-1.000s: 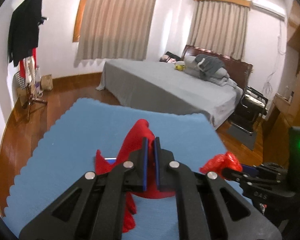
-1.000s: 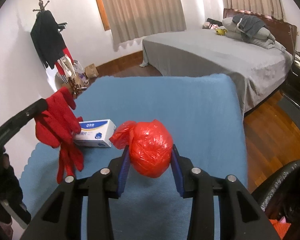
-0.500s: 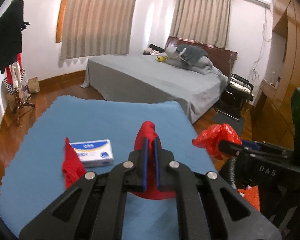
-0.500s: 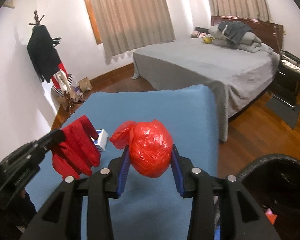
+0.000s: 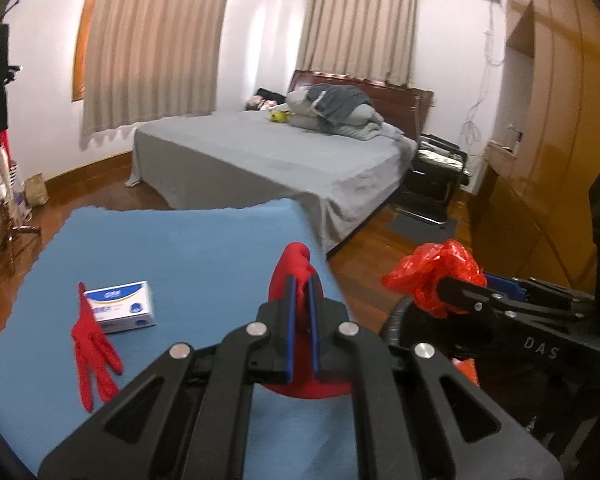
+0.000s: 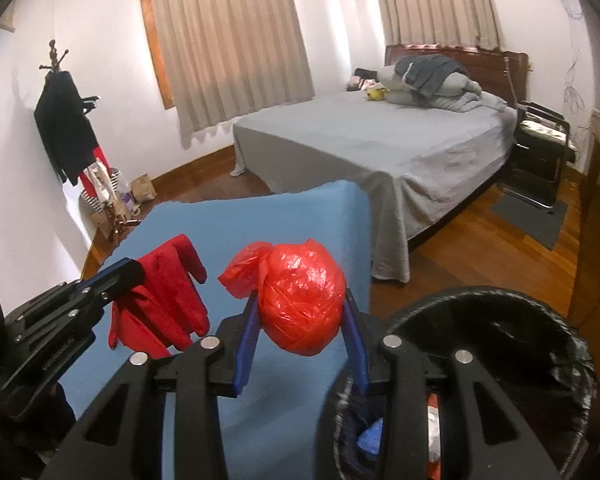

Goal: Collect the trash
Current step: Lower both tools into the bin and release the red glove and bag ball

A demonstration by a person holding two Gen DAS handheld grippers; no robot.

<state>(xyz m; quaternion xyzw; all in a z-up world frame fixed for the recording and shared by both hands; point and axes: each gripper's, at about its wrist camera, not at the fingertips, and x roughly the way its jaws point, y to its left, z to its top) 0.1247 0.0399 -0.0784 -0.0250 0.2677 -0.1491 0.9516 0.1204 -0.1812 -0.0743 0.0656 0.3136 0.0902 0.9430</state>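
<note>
- 2 pieces of trash are off the bench (image 5: 172, 248) and in hand; the left tool (image 5: 302, 320) has its jaws pinched together on a red glove (image 6: 160, 300), which hangs from the blue pads; the right tool (image 6: 302, 340) is clamped on a red plastic bag ball (image 6: 302, 304), held between its 2 pads.
- 1 black bin (image 6: 500, 300) sits just below and to the right of the right tool, mouth open, with scraps already inside; the bag ball is near its rim but not yet over the opening.
- Left to do, by my reading: drop both items, then fetch the second red glove (image 5: 92, 356) and perhaps the white box (image 5: 120, 306), both ahead and to the left of the left tool.
- Room: the bench's right edge runs just beside the bin; wooden floor beyond it is open up to the bed (image 6: 380, 152); the 2 tools ride close together, so they may crowd each other at the rim.
</note>
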